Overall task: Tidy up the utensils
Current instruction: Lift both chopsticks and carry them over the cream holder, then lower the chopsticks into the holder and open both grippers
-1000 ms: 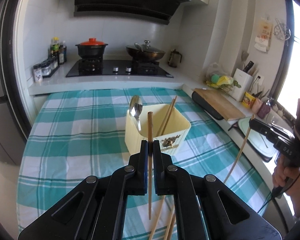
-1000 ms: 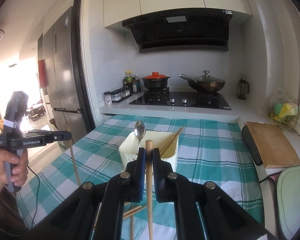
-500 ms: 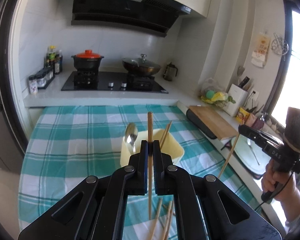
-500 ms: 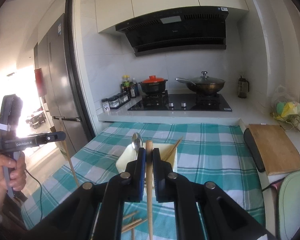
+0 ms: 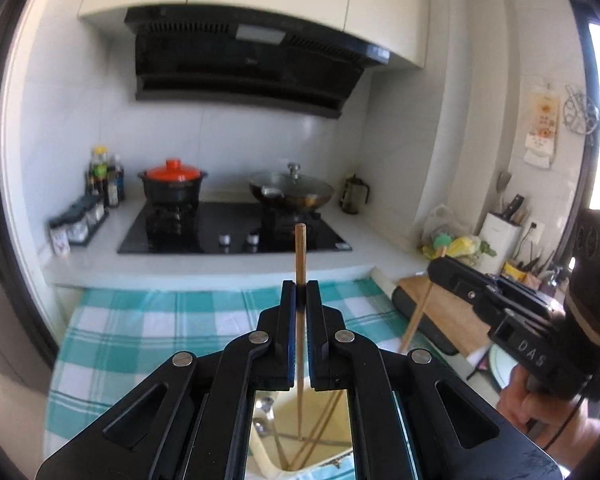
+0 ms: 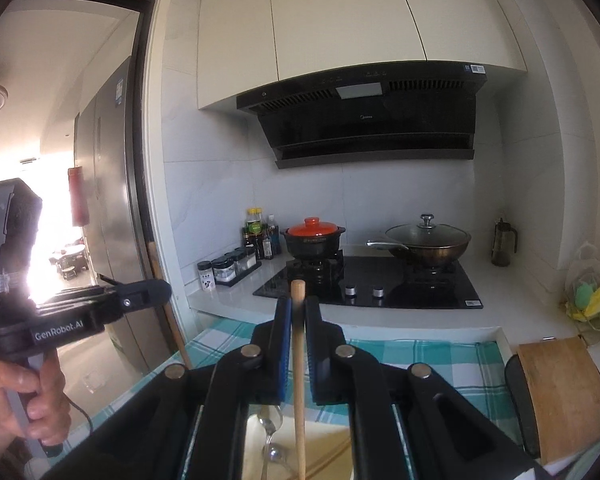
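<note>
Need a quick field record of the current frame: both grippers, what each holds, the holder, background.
left gripper: shut on a wooden chopstick, upright, lower end inside the utensil holder
right gripper: shut on a second wooden chopstick, upright, above the holder
utensil holder: cream, directly below both grippers; holds a spoon and more chopsticks
surface: teal checked tablecloth
background: hob with red-lidded pot and lidded wok

The utensil holder point(image 5: 300, 436) is standing near, on the checked cloth point(image 5: 148, 332); the stove point(image 5: 228, 232) is lying far behind it; the cutting board point(image 6: 560, 396) is lying right.
</note>
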`<state>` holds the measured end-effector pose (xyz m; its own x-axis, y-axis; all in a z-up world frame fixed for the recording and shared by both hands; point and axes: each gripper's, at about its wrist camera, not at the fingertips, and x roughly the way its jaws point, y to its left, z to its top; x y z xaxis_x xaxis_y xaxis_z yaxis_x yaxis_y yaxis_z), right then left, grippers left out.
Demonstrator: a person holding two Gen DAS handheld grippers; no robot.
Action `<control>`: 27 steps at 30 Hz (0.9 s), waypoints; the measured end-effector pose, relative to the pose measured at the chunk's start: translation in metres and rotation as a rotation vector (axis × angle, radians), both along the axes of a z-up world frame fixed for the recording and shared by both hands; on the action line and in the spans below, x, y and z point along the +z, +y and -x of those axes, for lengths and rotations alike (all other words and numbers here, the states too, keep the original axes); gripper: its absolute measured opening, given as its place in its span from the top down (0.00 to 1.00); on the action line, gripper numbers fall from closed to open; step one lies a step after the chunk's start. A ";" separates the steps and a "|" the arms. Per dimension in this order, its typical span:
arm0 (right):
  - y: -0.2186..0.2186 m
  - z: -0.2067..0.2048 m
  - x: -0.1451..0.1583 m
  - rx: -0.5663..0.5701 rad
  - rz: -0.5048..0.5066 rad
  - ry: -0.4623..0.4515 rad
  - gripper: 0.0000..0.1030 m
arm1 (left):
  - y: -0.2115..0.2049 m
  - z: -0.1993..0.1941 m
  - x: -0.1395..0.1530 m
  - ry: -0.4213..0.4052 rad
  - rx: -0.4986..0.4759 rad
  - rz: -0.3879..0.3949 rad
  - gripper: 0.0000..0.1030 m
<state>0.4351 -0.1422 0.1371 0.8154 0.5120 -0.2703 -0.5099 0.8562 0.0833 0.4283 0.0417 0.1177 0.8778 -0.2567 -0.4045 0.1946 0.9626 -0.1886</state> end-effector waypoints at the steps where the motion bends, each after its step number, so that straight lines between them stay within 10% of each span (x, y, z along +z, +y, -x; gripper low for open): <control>1: 0.004 -0.010 -0.010 0.007 0.006 0.031 0.93 | -0.001 -0.008 -0.008 0.029 -0.002 0.007 0.98; 13: 0.012 -0.086 -0.123 0.015 0.001 0.439 0.92 | -0.021 -0.061 -0.109 0.301 0.006 -0.014 0.95; 16: 0.008 -0.085 -0.128 -0.008 -0.004 0.453 0.81 | -0.023 -0.053 -0.111 0.311 0.004 -0.041 0.58; 17: 0.005 -0.081 -0.126 -0.010 -0.007 0.440 0.63 | -0.022 -0.046 -0.109 0.295 0.009 -0.058 0.42; 18: 0.003 -0.077 -0.123 -0.012 -0.009 0.421 0.50 | -0.022 -0.041 -0.107 0.276 0.015 -0.078 0.37; 27: -0.019 0.009 -0.101 0.031 0.208 0.325 0.45 | -0.004 0.070 -0.106 0.275 -0.016 -0.188 0.09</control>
<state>0.4264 -0.1607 0.0364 0.6551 0.4417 -0.6130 -0.5109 0.8567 0.0713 0.3584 0.0376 0.0118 0.7253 -0.1677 -0.6677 0.1763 0.9828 -0.0553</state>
